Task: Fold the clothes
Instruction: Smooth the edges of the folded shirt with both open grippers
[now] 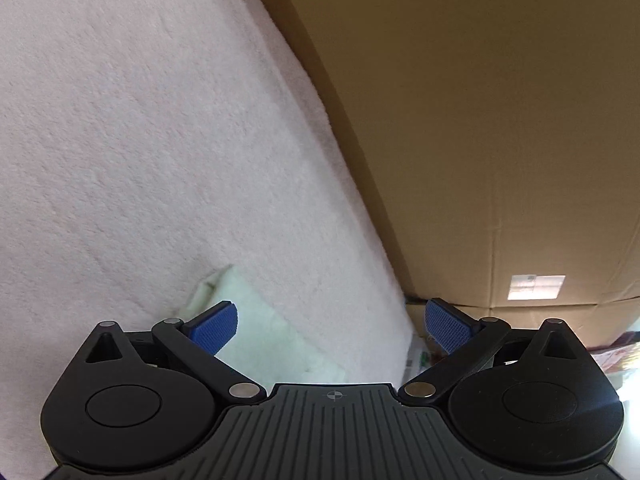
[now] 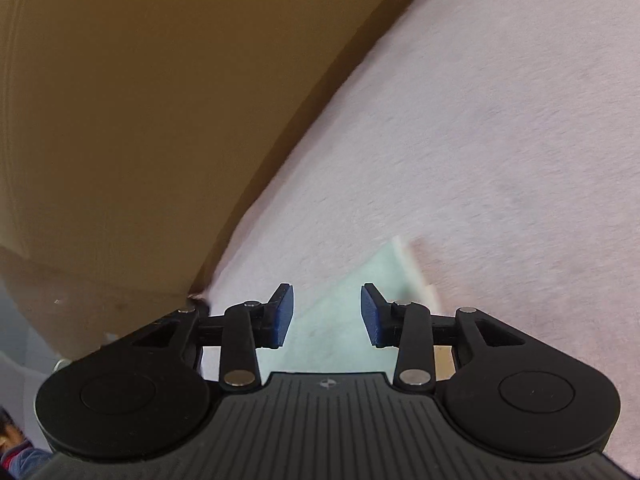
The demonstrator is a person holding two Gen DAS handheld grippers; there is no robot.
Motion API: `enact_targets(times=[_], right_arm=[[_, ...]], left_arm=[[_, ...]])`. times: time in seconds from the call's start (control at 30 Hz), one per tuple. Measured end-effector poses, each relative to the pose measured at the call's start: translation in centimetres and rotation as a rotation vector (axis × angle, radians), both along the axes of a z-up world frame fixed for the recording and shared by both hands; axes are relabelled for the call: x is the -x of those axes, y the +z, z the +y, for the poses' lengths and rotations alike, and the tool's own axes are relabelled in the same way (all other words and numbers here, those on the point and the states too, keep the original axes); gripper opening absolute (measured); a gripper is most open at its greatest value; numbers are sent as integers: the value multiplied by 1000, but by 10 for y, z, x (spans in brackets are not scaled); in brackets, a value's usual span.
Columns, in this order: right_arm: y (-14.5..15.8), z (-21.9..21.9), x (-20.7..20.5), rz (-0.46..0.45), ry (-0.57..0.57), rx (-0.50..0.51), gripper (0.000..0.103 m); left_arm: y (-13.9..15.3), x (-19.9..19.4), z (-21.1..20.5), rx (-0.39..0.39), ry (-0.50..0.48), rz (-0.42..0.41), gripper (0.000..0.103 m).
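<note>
Left claw (image 1: 331, 322) and right claw (image 2: 327, 316) both released over pale cloth (image 2: 340, 320); label (image 1: 537, 287) only leftward.

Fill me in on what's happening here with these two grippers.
A person is folding clothes with two handheld grippers over a pale pink fleecy surface beside a cardboard box. The left gripper and the right gripper both stand open, holding nothing. Each points at a corner of a white cloth lying flat on the surface, apparently just let go or about to be picked up.
</note>
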State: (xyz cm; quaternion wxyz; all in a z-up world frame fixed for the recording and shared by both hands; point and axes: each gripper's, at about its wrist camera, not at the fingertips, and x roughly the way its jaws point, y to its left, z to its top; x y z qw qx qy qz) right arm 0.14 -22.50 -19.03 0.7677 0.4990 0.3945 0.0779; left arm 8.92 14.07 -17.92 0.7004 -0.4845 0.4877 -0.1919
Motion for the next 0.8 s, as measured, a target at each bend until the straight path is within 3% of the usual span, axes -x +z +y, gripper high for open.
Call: enact_targets(times=[0.1,0.23,0.27,0.33,0.47,0.6,0.67,0.8], right_arm=[[-7,36,-21,5,128,-51,49],[-25,69,-41,47,223,-22,49],[-29,70,-44,51,217,-8,46],[-31,60,-41,36,178,-6,40],[-30,18,-23,26,6,7,40],[-24,-28,0,47,-158,12,41],[-18,-39,7,42,-205,31,49],[-3,-34,6,-17,-192,13,51]], left_arm=[[-1,-13,-20,12,-37,0,103],[-7,-28,-38,-102,-83,-11,103],[-9,-29,-35,-100,-76,-7,103],[-15,-29,-28,-92,-58,2,103],[-22,-28,-13,-81,-25,15,103],[-16,-21,-1,-147,2,33,103],[-9,-18,1,-118,22,24,103],[15,-20,-17,-66,-14,-45,103]])
